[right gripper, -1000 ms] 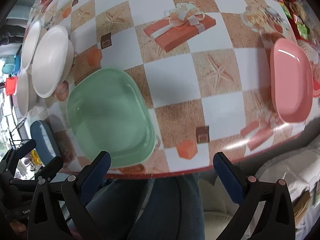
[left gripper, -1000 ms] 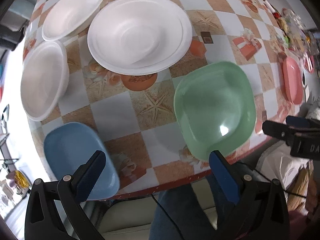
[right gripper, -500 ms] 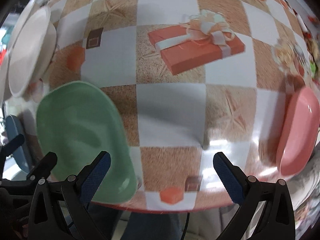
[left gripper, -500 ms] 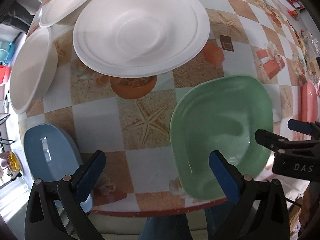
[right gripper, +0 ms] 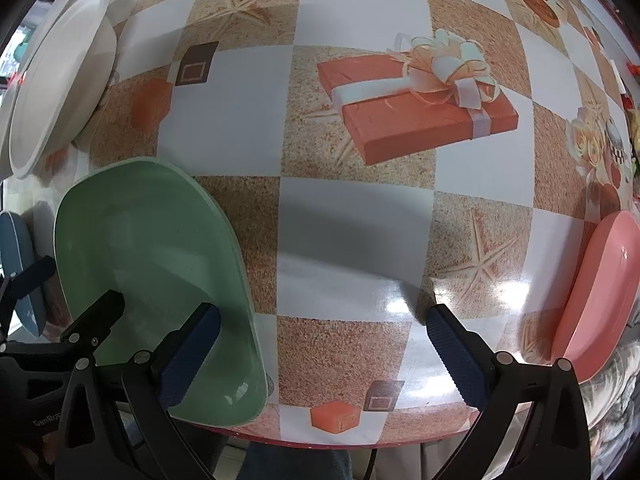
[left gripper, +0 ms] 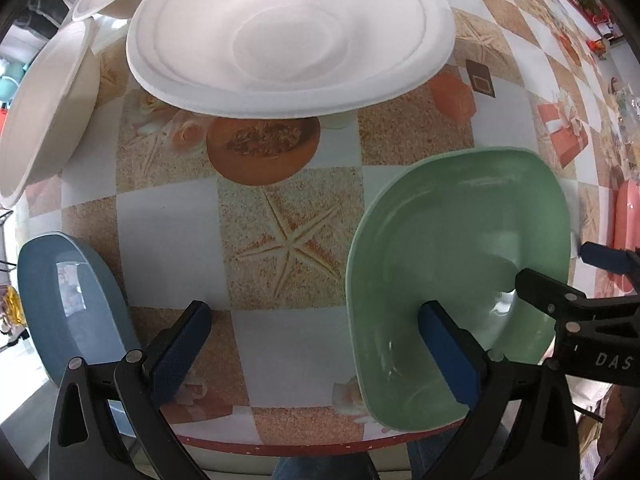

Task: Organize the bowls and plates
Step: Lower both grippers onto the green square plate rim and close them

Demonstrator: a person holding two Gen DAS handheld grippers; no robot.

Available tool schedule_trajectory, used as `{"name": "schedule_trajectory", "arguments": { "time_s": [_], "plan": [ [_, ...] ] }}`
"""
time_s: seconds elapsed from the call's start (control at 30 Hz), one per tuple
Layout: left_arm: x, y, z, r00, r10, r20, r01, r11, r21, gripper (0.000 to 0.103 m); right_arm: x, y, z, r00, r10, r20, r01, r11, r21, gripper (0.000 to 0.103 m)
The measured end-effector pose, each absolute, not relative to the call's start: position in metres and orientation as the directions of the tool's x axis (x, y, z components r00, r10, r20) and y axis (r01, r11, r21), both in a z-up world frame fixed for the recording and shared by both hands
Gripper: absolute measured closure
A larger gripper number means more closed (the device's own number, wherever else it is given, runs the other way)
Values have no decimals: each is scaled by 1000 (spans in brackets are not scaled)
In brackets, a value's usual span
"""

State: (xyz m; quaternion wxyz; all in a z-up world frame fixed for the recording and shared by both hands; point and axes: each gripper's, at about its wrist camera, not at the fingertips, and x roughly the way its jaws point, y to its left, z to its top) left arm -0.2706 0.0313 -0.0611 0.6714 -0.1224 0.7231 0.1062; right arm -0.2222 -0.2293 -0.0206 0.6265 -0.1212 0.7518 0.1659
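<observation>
We held both tools low over the near edge of the counter [right gripper: 352, 240], which was covered in a checkered, gift-box-printed cloth. The left tool [left gripper: 316, 344] had its fingers spread wide apart and gripped nothing; the right tool [right gripper: 320, 344] was equally wide and empty. The square pale-green plastic plate [left gripper: 460, 248] sat at the very edge, its near rim seeming to overhang, with one finger of each tool above its basin. We judged the chief risk there: a downward nudge on that rim could tip the plate off the counter. The blue plastic plate [left gripper: 68, 304] lay similarly close to the edge at the left. The white foam plate [left gripper: 288, 36] looked light enough to skid if brushed.
</observation>
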Motion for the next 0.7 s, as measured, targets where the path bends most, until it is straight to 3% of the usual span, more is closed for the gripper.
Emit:
{"name": "schedule_trajectory", "arguments": {
  "time_s": [0.3,0.37,0.43,0.57,0.63,0.7],
  "plan": [
    [-266,47,-60,-92,-43,-995,-352,936,-8,0,-207,-242,-14,-170,28,-985,-366,926,90,4],
    [-263,45,-59,-91,-28,-996,-333,943,4,1,-203,-237,-6,-158,29,-987,-395,914,90,14],
    [-258,36,-58,-89,-18,-996,-308,951,10,7,-209,-231,1,-143,35,-989,-427,899,93,33],
    [-255,31,-55,-100,-46,-994,-282,959,-16,19,-217,-224,8,-144,62,-988,-417,901,118,57],
    [-253,30,-54,-104,-50,-993,-268,963,-21,26,-218,-222,8,-179,103,-978,-392,905,167,81],
    [-251,28,-50,-99,-48,-994,-242,970,-23,34,-220,-219,8,-206,120,-971,-366,911,190,86]
  ]
}}
